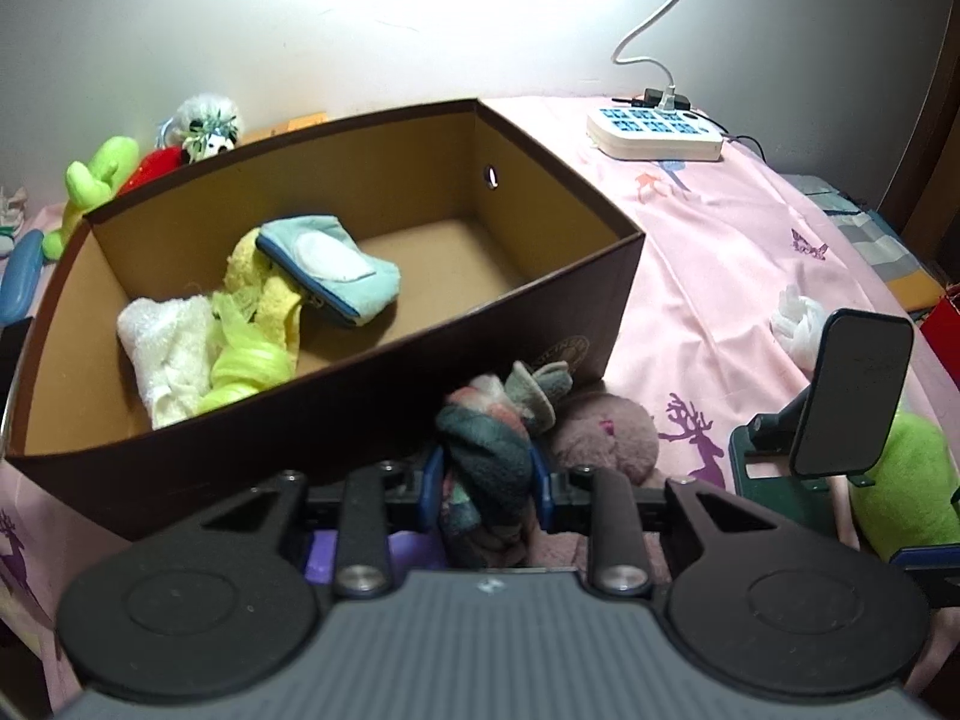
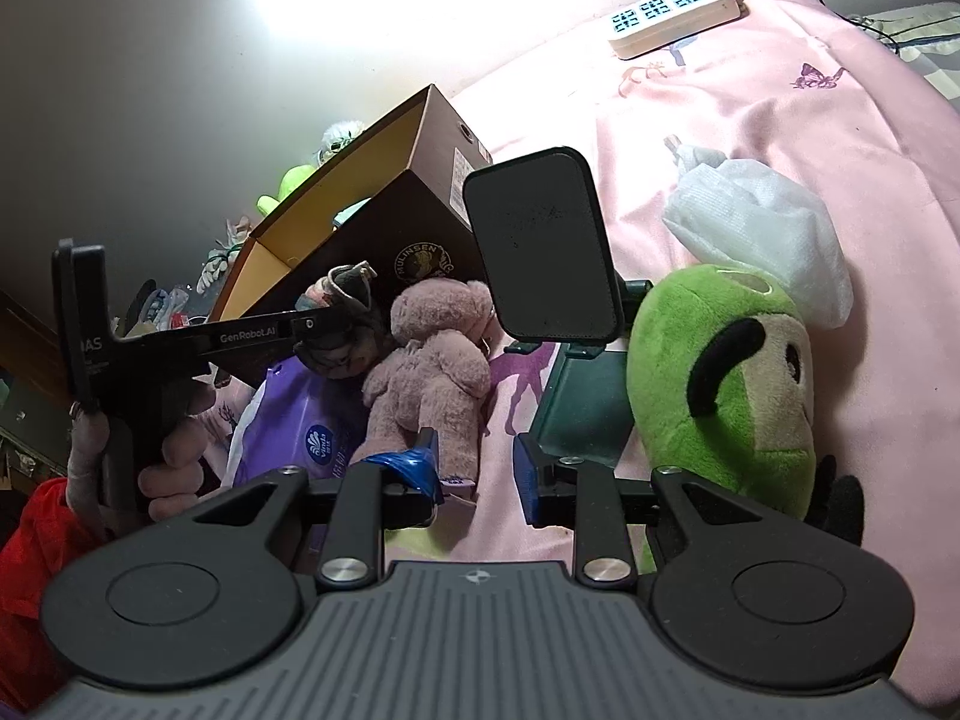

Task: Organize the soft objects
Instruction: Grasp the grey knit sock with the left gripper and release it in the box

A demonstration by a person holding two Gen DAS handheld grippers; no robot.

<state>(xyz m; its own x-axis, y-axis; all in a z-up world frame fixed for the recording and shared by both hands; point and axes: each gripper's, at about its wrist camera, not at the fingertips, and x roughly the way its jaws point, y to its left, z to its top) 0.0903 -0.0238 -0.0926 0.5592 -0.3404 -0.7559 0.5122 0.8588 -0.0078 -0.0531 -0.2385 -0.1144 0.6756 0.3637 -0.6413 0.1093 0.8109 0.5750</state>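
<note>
A: Holding the rolled fleece sock (image 1: 486, 456), the left tool (image 1: 487, 495) is clenched on it, just in front of the brown box (image 1: 600, 300) on the bed.

B: Lift it clear of the near wall, then release inside. The right tool (image 2: 477, 474) is released, empty, near the pink bear (image 2: 432, 372).

This looks like a bedroom in someone's home: a pink sheet (image 1: 750, 276) printed with deer and butterflies covers the bed, plush toys such as a pink teddy bear (image 2: 432, 360) lie about, and a white power strip (image 1: 654, 132) sits by the wall.
</note>
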